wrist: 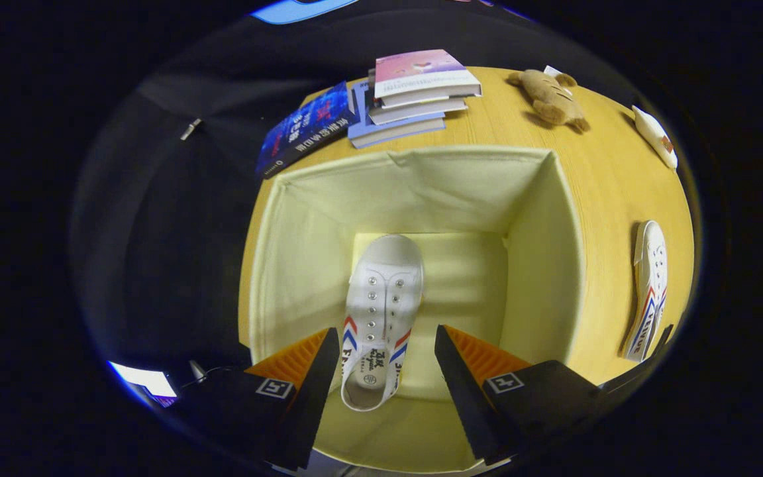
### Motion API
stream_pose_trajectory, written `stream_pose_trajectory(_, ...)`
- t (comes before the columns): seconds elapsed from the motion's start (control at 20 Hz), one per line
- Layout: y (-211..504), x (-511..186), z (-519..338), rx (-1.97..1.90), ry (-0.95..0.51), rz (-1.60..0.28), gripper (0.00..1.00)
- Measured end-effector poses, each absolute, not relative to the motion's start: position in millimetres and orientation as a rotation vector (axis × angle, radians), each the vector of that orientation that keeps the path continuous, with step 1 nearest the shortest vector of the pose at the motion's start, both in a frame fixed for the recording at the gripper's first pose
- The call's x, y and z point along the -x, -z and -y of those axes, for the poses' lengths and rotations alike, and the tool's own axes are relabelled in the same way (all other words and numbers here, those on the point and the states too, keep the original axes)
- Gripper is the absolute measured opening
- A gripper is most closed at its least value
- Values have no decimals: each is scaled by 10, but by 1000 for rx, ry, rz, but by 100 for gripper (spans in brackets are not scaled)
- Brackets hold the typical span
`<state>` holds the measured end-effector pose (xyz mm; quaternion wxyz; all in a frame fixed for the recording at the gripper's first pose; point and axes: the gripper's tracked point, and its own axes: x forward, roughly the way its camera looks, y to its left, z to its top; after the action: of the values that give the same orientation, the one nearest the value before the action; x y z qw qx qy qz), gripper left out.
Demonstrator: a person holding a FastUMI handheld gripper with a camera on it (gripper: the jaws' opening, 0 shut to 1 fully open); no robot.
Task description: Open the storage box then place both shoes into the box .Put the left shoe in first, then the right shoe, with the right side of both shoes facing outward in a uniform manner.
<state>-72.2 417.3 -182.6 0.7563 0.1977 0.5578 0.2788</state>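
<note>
I look straight down into an open cream fabric storage box [540, 265] on a yellow wooden table. A white canvas shoe [381, 311] with red and blue stripes lies on the box floor, sole down, toe pointing away from me. My gripper [387, 344] hangs above it, open, with the shoe's heel end showing in the wide gap between the fingers and neither finger touching it. A second matching white shoe [648, 288] lies on its side on the table outside the box, to the right of its wall.
Beyond the box sits a stack of books [414, 93], with a dark blue book [305, 129] beside it at the table's edge. A brown plush toy [550, 96] and a small white object [656, 139] lie at the far right of the table [613, 179].
</note>
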Motion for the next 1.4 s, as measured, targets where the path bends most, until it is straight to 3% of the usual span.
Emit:
stream_pose_trajectory(0.2, 1384, 593, -3516, -417, -671, -1094, 90)
stream_pose_trajectory(0.4, 1357, 395, -2593, -471, -606, -1071, 90)
stream_pose_trajectory(0.85, 2800, 182, -585, -363, -298, -1199, 90)
stream_pose_trajectory(1.15, 3773, 252, -235, -289, -258, -1342, 90)
stream_pose_trajectory(1.4, 3990, 239, -360, -328, -322, -1410, 89)
